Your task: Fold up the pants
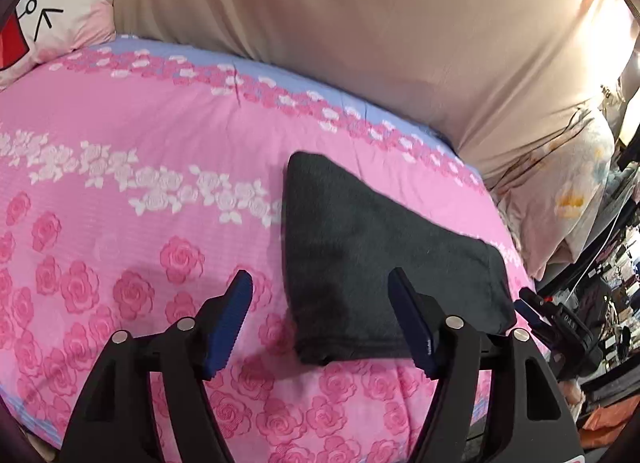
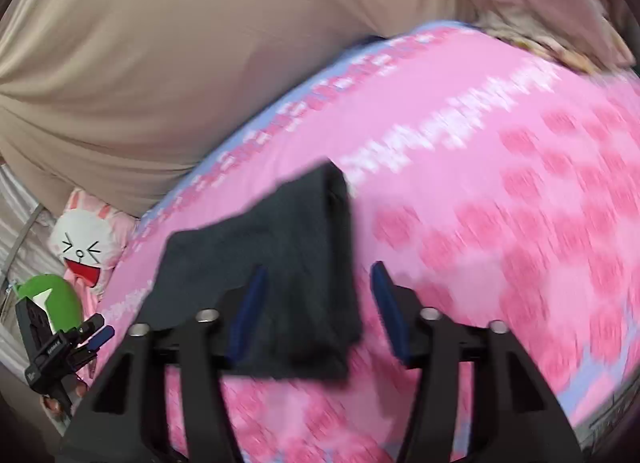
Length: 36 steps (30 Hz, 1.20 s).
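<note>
Dark charcoal soft-knit pants (image 1: 376,263), folded into a compact thick rectangle, lie flat on the pink rose-print bed cover (image 1: 120,231), toward the right side of the bed and nearer the front edge than the far beige padded headboard (image 1: 320,15). Left gripper (image 1: 320,315) hovers over the near-left corner of the bundle, jaws spread wide, holding nothing; one blue pad (image 1: 232,319) is over bare cover, the other over the fabric. Right gripper (image 2: 316,311) sits above the near end of the same bundle, jaws also spread apart, empty; the right wrist view is motion-blurred, so contact with the cloth can't be told. White cartoon-face pillow (image 1: 52,11) is at the far left, a pale floral quilt (image 1: 568,191) bunched at the far right. Judgement: folding looks essentially finished, layers stacked and edges roughly square; the step in hand looks like release or final check. Next move likely calls for only a light press or edge tidy, or lifting both grippers clear without dragging the top layer.
</note>
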{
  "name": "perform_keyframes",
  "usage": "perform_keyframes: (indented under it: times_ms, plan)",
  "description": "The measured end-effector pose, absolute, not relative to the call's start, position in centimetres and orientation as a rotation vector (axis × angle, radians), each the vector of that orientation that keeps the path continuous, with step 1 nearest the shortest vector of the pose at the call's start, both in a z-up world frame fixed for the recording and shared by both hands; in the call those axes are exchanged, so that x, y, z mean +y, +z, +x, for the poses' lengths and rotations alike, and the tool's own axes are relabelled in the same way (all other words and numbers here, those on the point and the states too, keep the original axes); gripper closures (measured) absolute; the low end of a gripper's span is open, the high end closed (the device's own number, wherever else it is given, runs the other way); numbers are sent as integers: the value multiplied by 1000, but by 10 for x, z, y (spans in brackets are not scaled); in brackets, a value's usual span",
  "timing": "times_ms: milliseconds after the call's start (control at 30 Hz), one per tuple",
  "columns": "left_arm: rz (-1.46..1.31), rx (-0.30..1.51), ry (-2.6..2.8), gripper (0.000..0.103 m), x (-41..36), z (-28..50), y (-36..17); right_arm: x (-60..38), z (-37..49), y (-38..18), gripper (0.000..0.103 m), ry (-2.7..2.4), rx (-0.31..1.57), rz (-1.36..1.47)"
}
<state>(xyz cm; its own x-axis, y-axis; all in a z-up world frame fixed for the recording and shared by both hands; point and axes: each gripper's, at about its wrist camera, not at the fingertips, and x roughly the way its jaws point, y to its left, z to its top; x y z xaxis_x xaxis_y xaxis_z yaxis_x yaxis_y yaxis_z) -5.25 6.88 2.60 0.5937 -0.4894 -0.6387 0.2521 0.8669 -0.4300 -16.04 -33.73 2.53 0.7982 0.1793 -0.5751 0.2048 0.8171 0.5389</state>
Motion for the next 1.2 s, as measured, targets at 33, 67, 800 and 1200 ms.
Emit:
perform_keyframes:
  times_ms: [33,67,800,1200]
  plan:
    - [-312,821,-438,35,68,-51,29,-339,-148,27,15,-18,660,605]
    - [-311,811,-433,34,66,-50,33,-340,-129,25,13,-37,681,564]
    - [-499,1033,-531,28,45,-29,-40,-341,-173,-23,30,59,776,720]
    - [-376,940,-571,93,54,-52,6,-295,-164,15,70,191,716,612]
